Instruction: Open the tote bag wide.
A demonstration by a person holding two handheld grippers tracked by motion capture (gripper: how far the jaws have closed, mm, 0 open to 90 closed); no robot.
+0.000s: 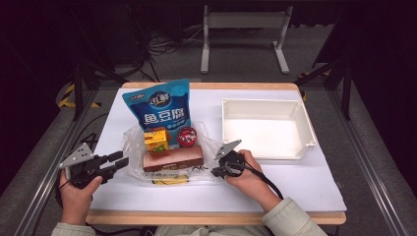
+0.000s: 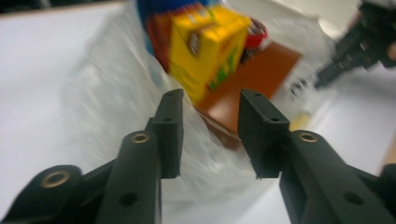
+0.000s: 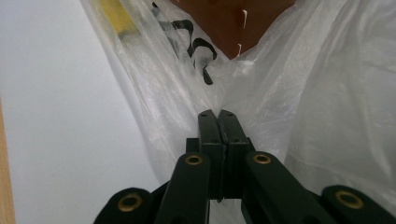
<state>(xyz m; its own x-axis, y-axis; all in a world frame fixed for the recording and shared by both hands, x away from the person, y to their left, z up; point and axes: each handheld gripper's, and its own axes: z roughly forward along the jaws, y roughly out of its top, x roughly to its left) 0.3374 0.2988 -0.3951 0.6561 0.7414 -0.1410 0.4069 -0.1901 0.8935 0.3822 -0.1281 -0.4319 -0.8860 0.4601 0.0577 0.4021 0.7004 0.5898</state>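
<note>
Right hand-held gripper [image 3: 219, 122] pinches the clear plastic bag [image 3: 299, 93]; left hand-held gripper [image 2: 210, 126], jaws apart, nears its other edge; snacks apparently not yet unpacked

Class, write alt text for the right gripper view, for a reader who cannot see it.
The right gripper has its two black jaws pressed together on a fold of a clear plastic bag that spreads upward from them. Through the plastic show a brown box and a yellow item, with the white table cover at left.
</note>
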